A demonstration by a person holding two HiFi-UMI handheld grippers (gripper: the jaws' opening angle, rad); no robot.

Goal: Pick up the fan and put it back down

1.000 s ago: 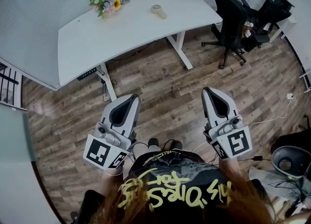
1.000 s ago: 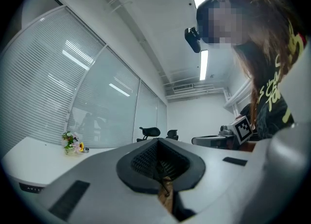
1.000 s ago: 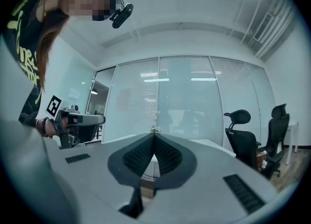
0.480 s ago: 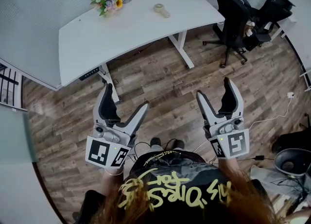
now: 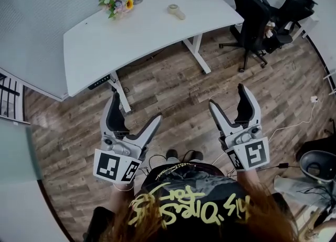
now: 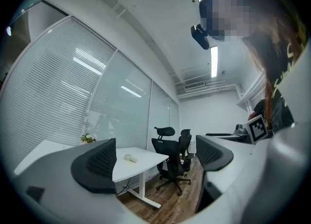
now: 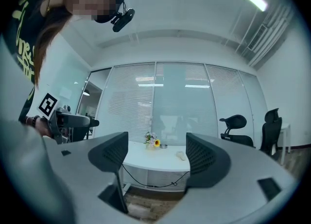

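The fan (image 5: 176, 11) lies on the white desk (image 5: 105, 41), well ahead of both tongs, while the left gripper (image 5: 136, 106) and right gripper (image 5: 227, 95) gape empty, their jaws having just been opening.

Small cream handheld fan (image 5: 176, 11), round head and short stubby handle, lying flat on its side, on the white desk (image 5: 105, 41), towards its far right end
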